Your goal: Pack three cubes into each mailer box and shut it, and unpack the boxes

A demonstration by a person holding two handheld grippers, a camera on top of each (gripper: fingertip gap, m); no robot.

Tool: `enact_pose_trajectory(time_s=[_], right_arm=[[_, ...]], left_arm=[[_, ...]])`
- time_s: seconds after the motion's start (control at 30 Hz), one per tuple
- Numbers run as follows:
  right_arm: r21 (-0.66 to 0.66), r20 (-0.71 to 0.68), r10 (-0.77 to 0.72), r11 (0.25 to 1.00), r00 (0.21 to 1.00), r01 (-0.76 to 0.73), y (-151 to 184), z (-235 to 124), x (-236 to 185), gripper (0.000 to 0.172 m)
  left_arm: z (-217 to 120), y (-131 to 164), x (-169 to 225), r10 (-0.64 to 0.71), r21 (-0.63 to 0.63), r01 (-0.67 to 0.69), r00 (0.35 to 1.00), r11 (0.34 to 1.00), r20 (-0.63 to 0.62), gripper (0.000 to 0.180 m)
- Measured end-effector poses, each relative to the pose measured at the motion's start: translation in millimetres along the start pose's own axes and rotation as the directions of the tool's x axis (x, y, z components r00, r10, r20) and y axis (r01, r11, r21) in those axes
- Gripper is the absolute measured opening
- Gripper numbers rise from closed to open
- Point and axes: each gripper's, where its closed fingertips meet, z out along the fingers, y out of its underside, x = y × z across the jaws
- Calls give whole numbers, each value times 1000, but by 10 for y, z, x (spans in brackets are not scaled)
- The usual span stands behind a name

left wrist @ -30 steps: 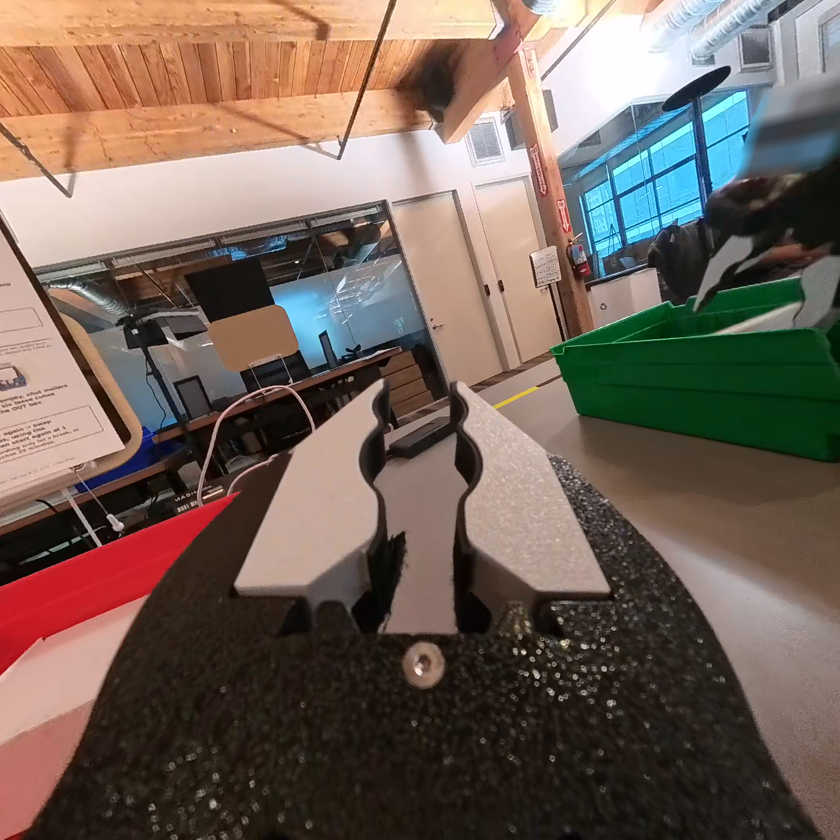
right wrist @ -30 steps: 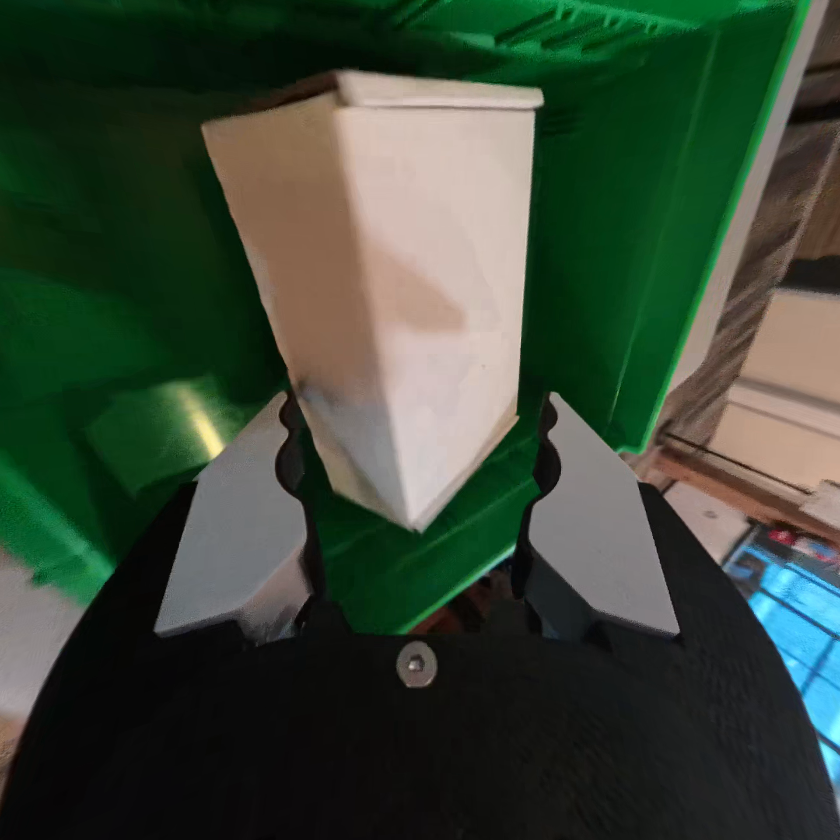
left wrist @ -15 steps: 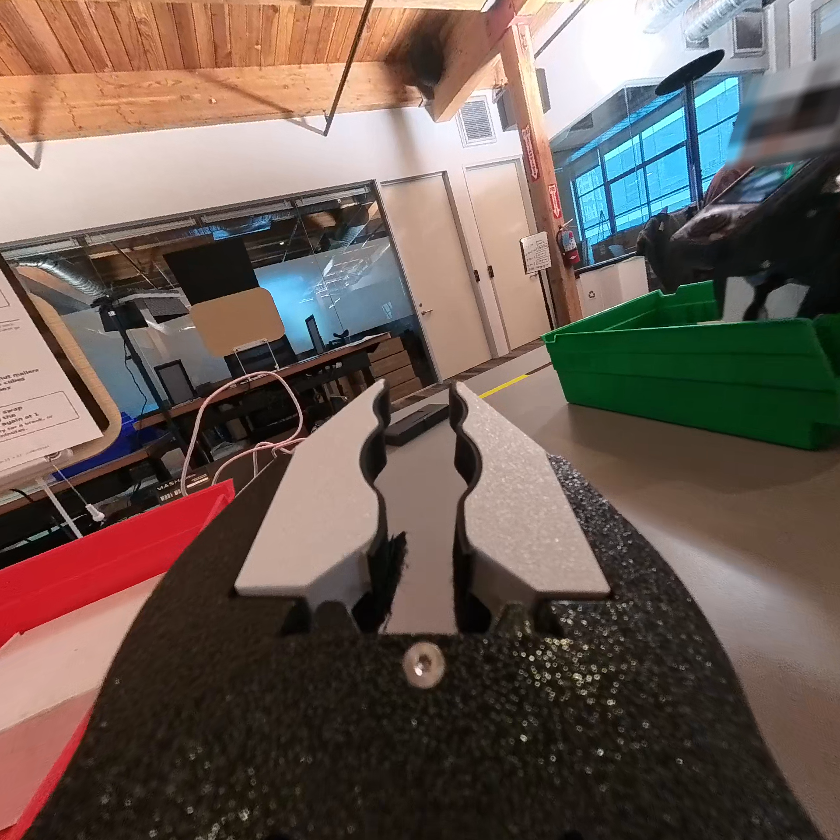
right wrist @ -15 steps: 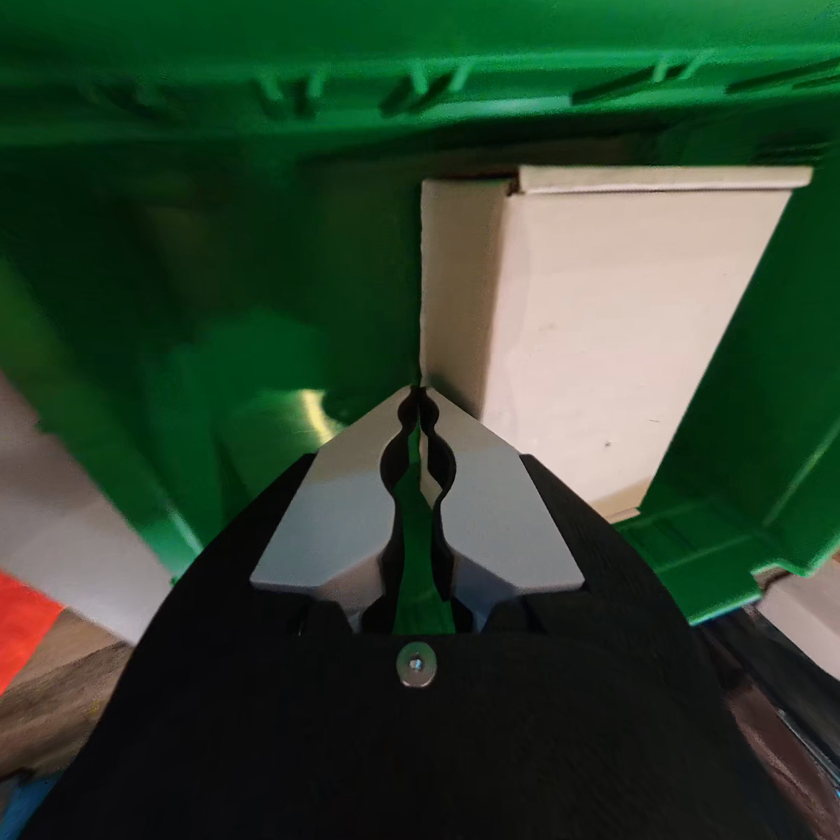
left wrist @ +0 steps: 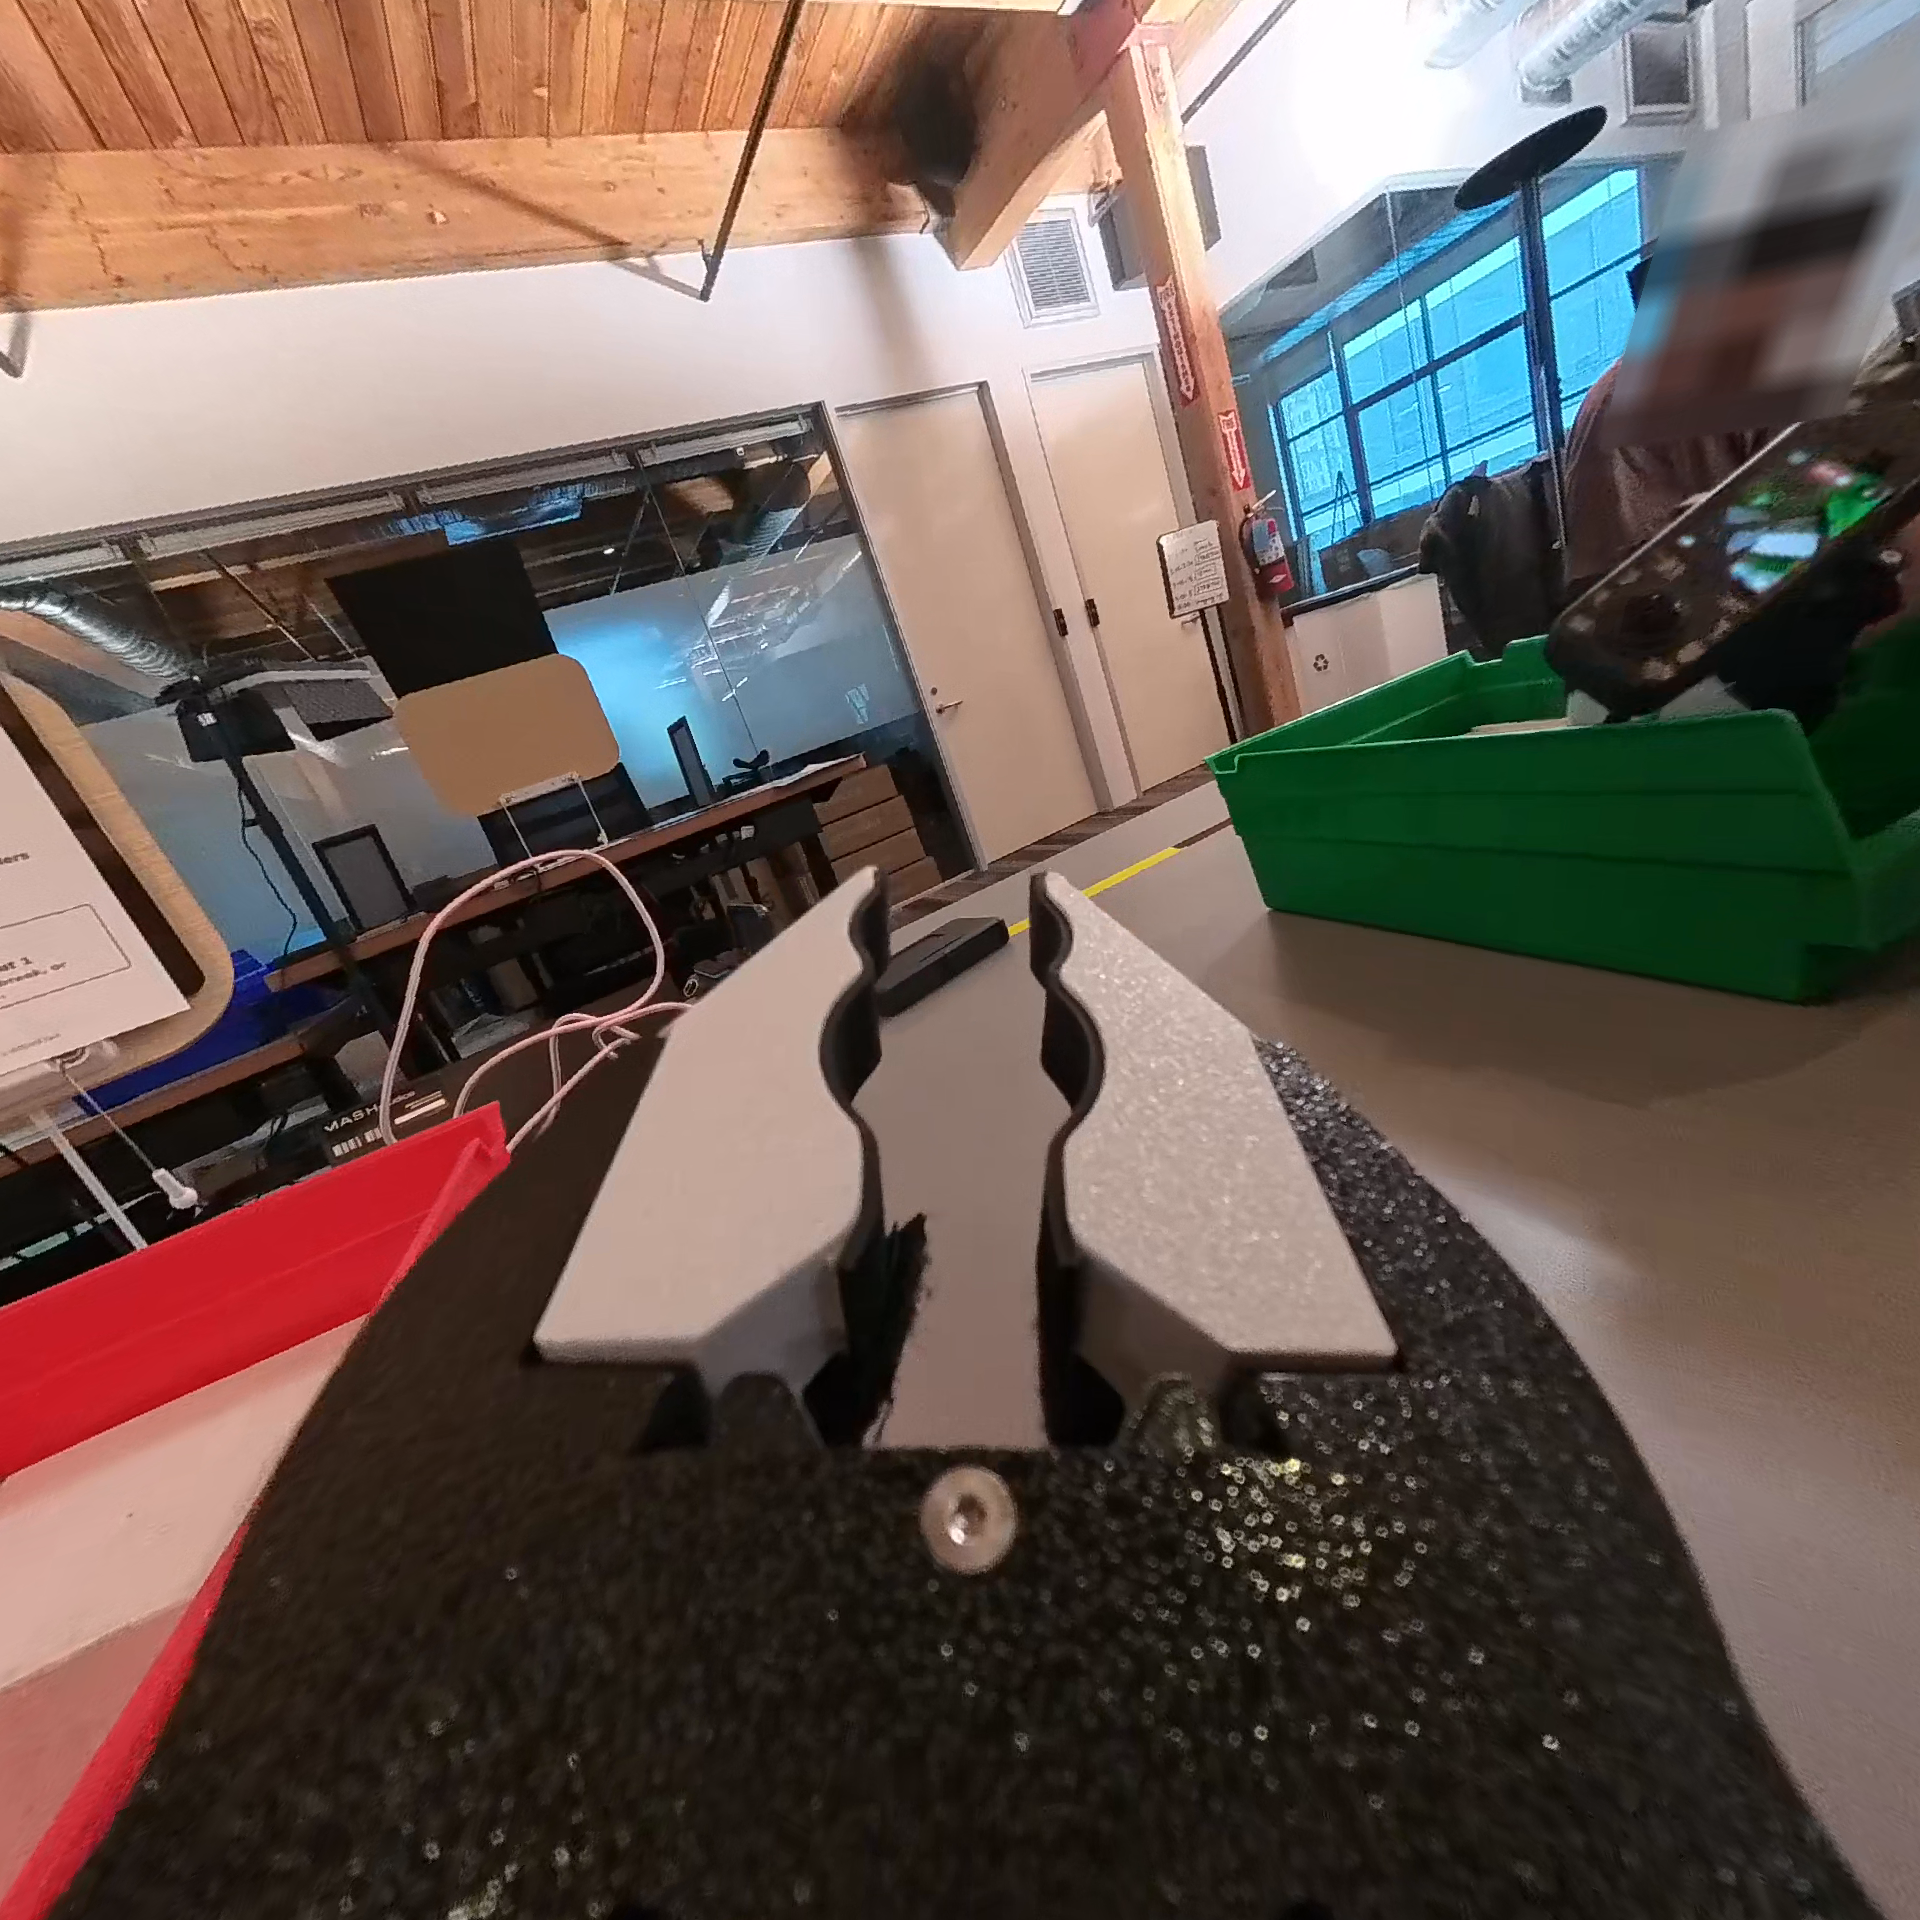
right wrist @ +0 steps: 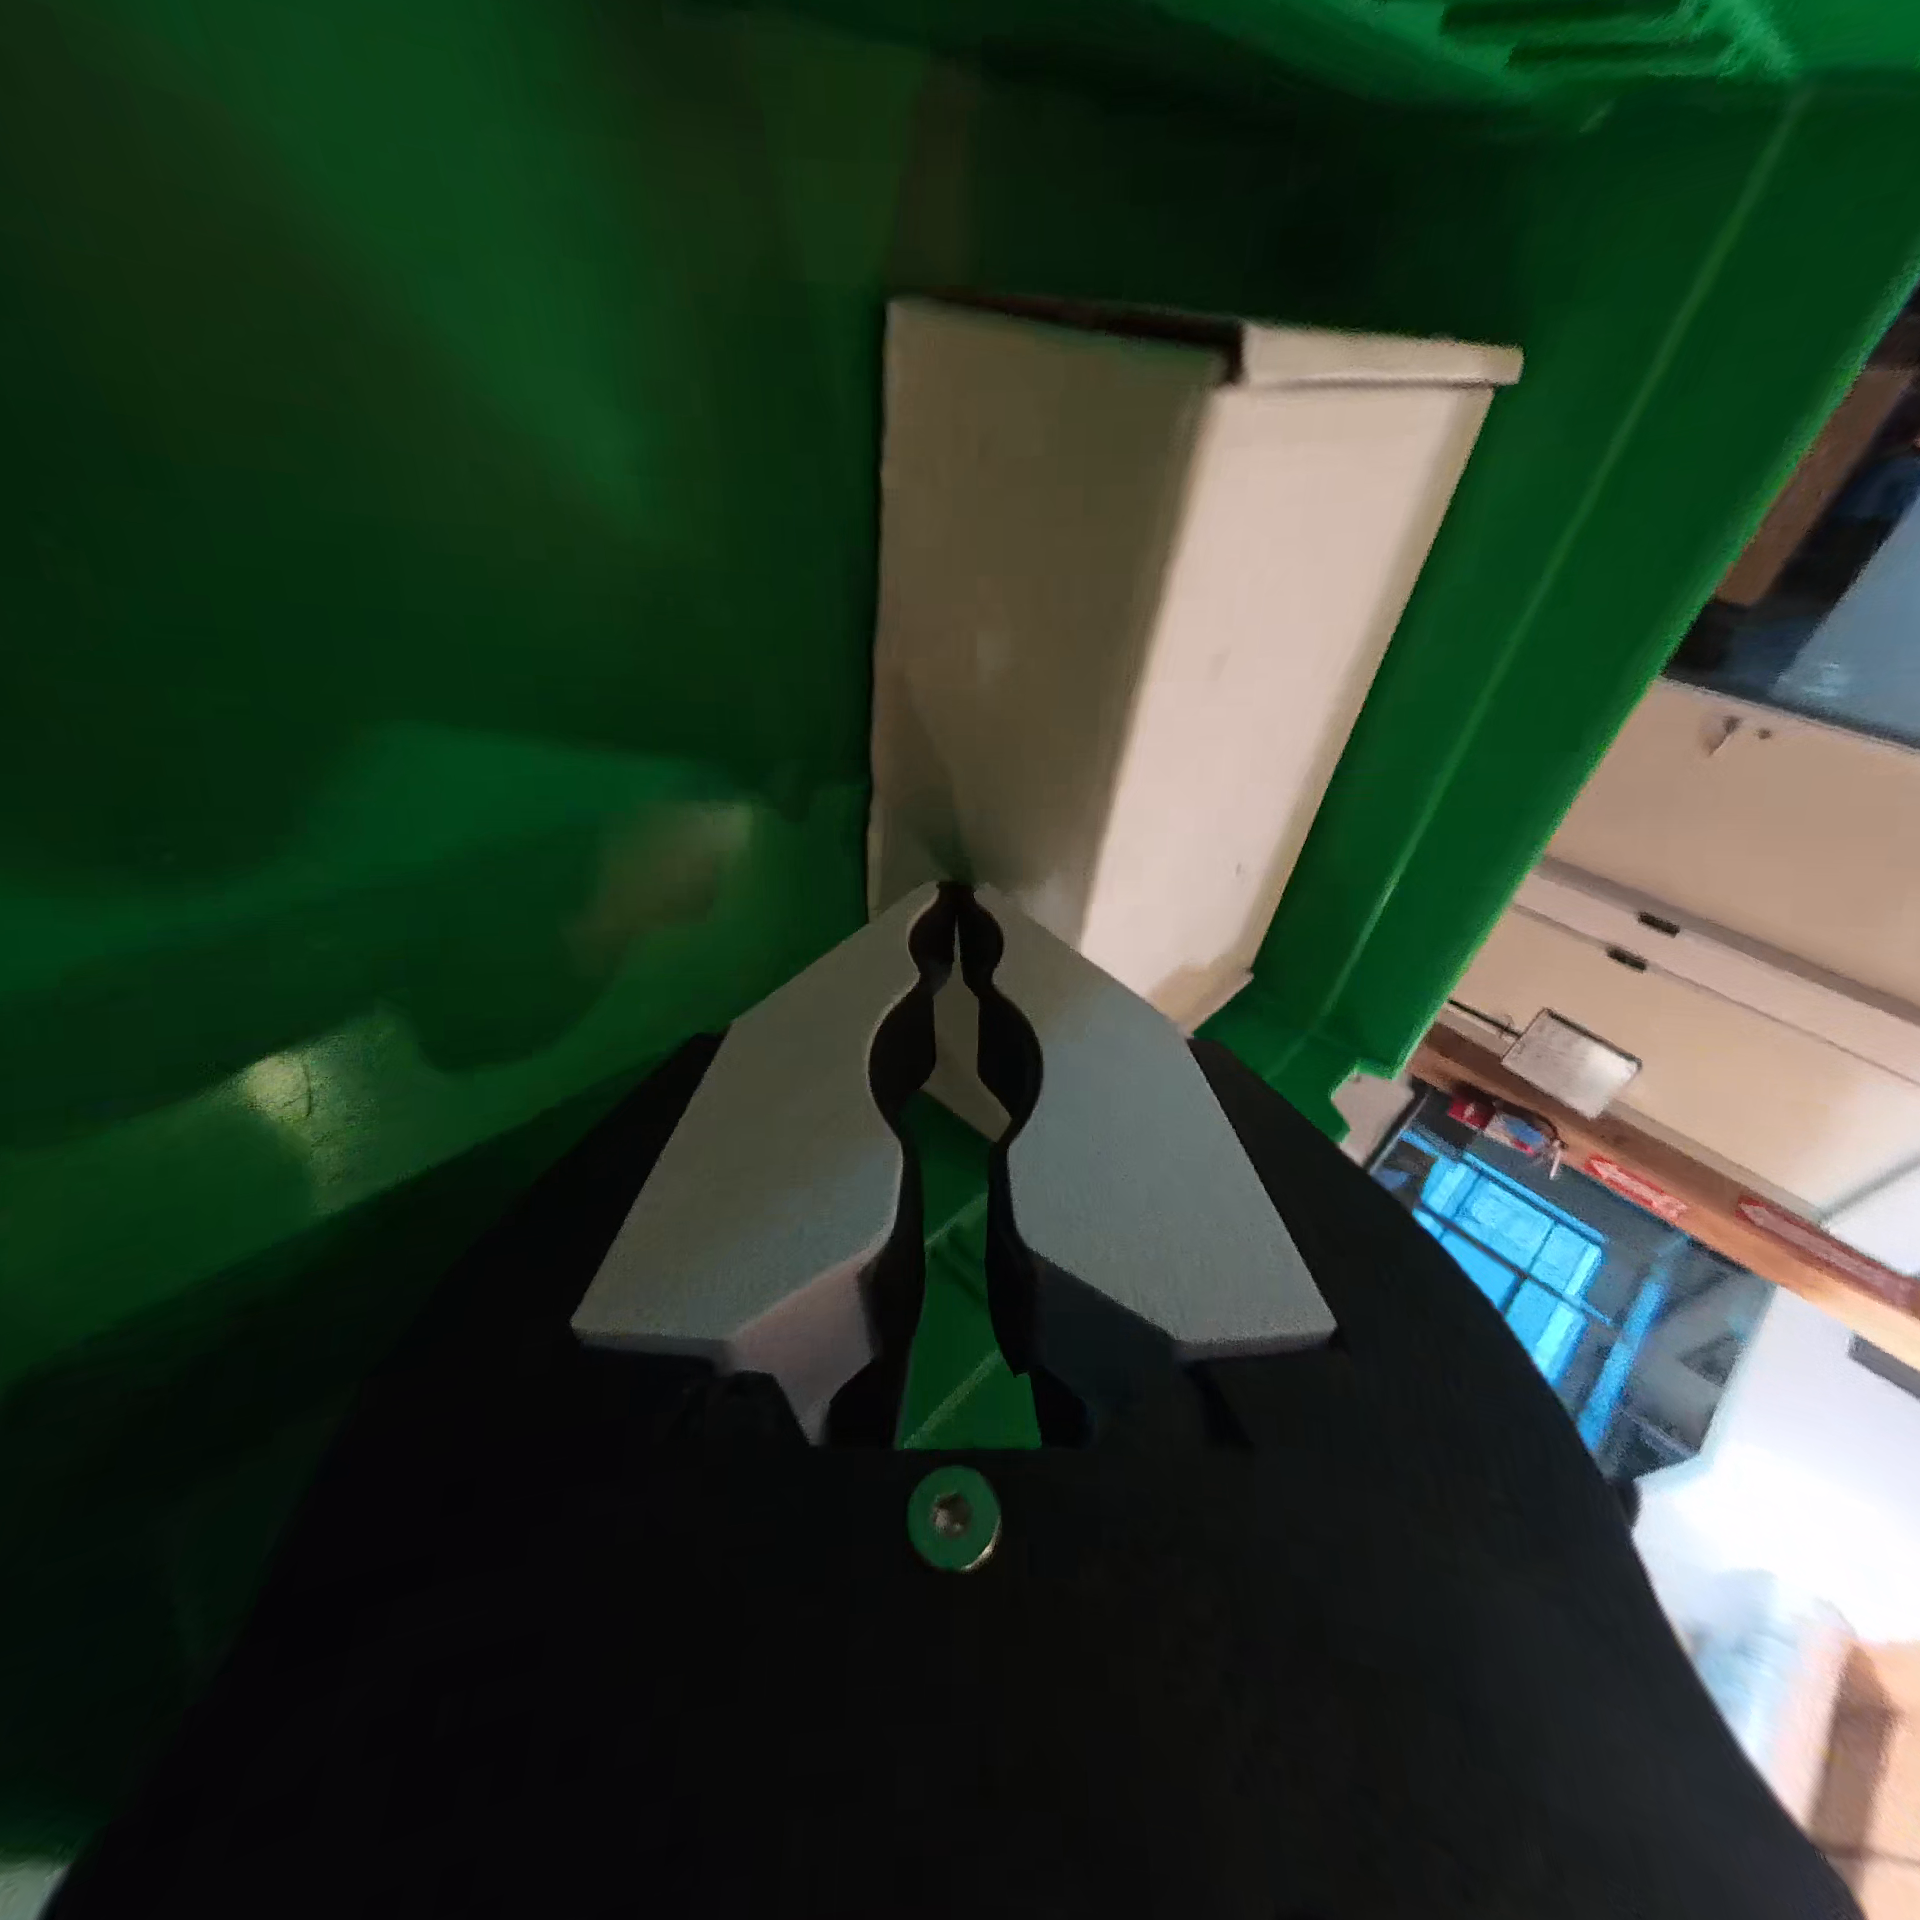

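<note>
One green plastic bin [left wrist: 1558,831] stands on the grey surface [left wrist: 1507,1195], and one red plastic bin [left wrist: 208,1309] lies at the left edge of the left wrist view. One white cardboard mailer box [right wrist: 1164,623] shows, closed, inside the green bin against its side wall [right wrist: 1558,623]. No cubes can be made out in either view. One flat black device [left wrist: 940,961] lies on the surface beyond the left gripper, and one pink cable [left wrist: 540,997] loops near the red bin.

There are two grippers. The left gripper [left wrist: 956,914] is held low over the surface, well apart from the green bin; its jaws stand a narrow gap apart with only bare surface between them, holding nothing. The right gripper [right wrist: 954,904] reaches into the green bin, and from the left wrist view only its dark body [left wrist: 1714,603] shows over the rim. Its jaws are closed so the fingertips [right wrist: 914,935] meet right at the near lower edge of the mailer box. A thin pale flap seems to run between them, but whether they pinch the cardboard or only touch it cannot be told.
</note>
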Motion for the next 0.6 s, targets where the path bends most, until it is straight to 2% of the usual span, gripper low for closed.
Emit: enact_pose_trajectory(time_s=[0.07,0.13,0.23,0.27,0.3,0.37,0.4,0.43,0.47,0.5,0.6], right_arm=[[36,6,81,996,997,-81,-45,-124,22,0],[154,-15,205,967,979,-201,-230,-408,161,0],[429,-42,389,839,920,-335,-672,-1074,451,0],[534,-28,445,764,895,-363,-857,-1331,529,0],[647,14,501,655,865,-390,-1078,-1613,593,0],[844,184,547,339,817,-416,-1606,-2227,630,0],[896,261,528,180,808,-407,-1848,-2502,607,0],[919,311,513,52,800,-390,-2048,-2703,588,0],[930,330,519,-34,789,-366,-2208,-2811,586,0],[938,324,553,-85,768,-335,-2333,-2831,610,1],[966,255,666,-145,701,-213,-2626,-2649,664,0]], left_arm=[[-1,1,-1,-1,-1,1,1000,1000,0,24],[-4,1,-5,0,-1,0,1000,1000,3,25],[-4,4,-5,-5,-1,5,1000,1000,3,24],[-5,4,-5,-6,-1,6,1000,1000,3,24],[-5,4,-5,-7,-2,7,1000,1000,3,24],[-8,3,-6,-6,-2,6,1000,1000,5,24],[-9,1,-5,-5,0,5,1000,1000,5,24],[-9,2,-1,-4,-1,4,1000,1000,4,24],[-9,9,2,-3,-4,3,1000,1000,2,24],[-7,18,5,-2,-9,2,1000,1000,1,24],[-7,31,19,5,-15,-5,1000,1000,-3,24]])
